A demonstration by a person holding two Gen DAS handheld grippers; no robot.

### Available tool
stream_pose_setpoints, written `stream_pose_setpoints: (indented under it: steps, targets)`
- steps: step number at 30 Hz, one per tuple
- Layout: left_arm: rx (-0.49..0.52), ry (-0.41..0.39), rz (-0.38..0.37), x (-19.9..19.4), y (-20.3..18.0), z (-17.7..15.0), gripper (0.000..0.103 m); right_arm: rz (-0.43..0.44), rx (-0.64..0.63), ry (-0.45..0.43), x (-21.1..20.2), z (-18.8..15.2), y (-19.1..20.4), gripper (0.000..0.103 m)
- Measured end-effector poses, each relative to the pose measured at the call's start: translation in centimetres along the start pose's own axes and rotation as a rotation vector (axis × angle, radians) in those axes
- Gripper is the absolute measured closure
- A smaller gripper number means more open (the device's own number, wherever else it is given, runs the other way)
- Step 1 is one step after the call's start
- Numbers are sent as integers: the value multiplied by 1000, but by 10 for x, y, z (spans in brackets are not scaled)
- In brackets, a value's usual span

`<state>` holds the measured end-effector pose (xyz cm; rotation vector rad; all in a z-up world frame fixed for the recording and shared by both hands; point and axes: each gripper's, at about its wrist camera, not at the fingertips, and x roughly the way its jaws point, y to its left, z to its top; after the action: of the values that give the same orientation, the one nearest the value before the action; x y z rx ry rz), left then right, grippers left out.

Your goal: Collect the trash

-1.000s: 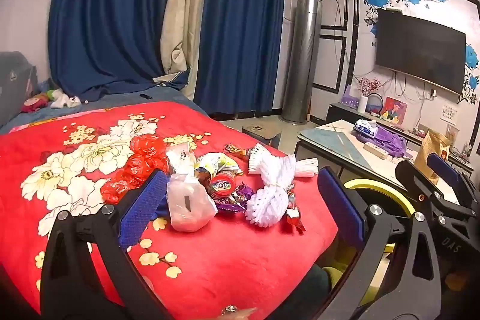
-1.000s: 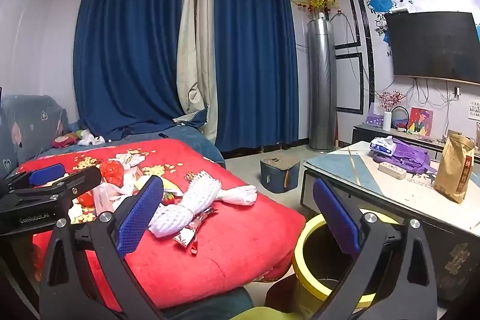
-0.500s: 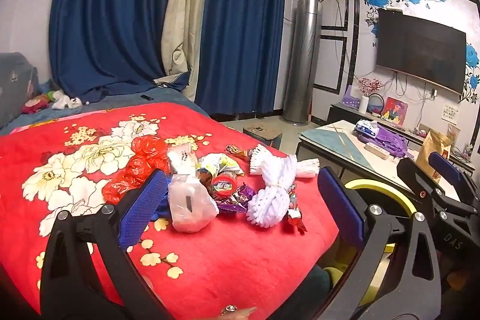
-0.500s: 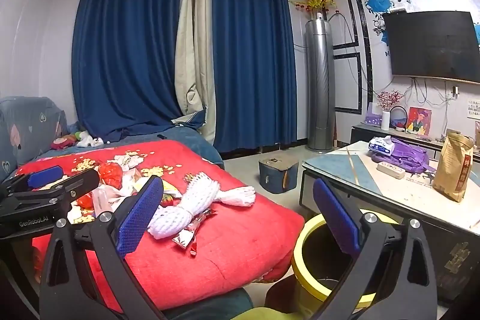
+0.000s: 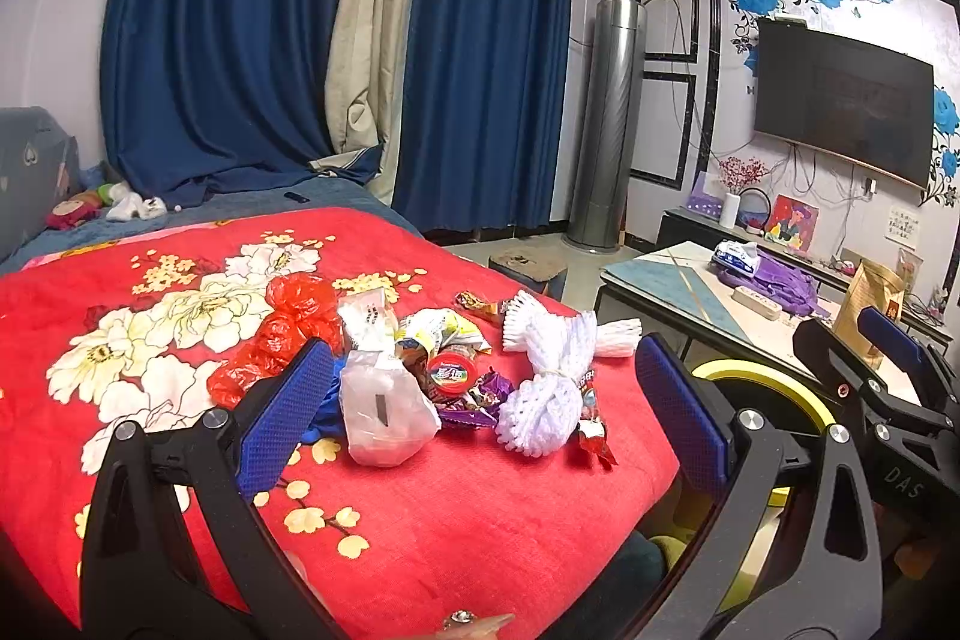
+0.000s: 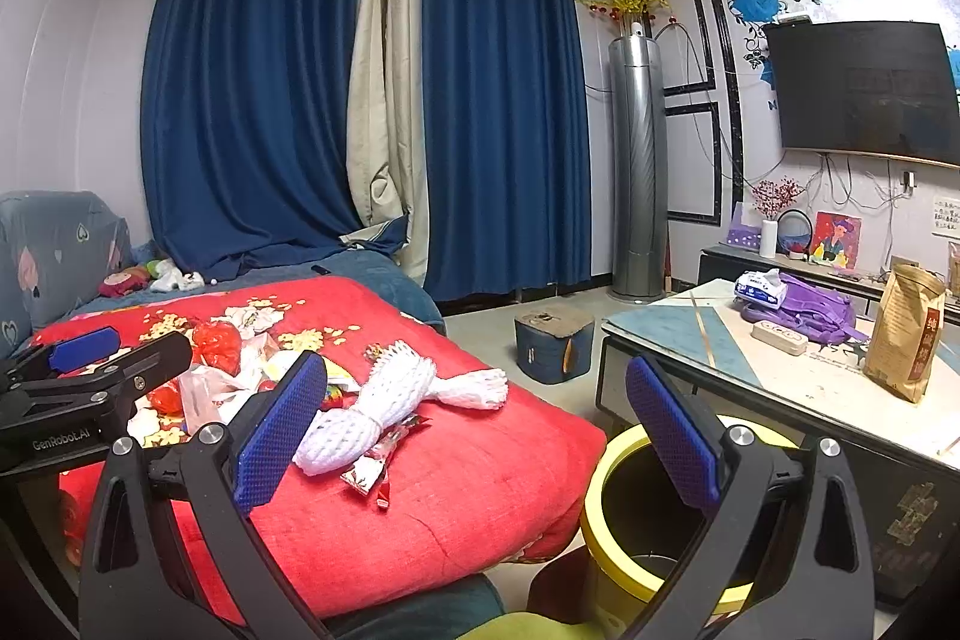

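Left claw [image 5: 483, 403] gapes wide, empty, over the trash [image 5: 420, 364] heaped on the red blanket [image 5: 450, 514]. Right claw [image 6: 477, 436] is equally wide, empty; yellow bin [image 6: 606, 532] at its five o'clock, trash at ten.

"GenRobot.AI" on left tool [image 6: 90, 382], "DAS" on right tool [image 5: 888, 370]

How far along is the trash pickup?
Nothing looks done: what shows of the inside of the yellow bin looks bare, though its bottom is hidden. In hand: nothing; the left hand-held gripper and right hand-held gripper are both open. Left: the whole pile on the red blanket, including white foam net, clear bag, red bag.
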<state>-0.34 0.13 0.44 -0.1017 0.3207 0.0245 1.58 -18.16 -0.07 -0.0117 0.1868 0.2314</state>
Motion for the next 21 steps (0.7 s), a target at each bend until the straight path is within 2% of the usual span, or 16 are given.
stream_pose_setpoints:
  steps: [21]
  targets:
    - [-3,3,4,2,1,0,11,15,-1,24,4,-9,-2,6]
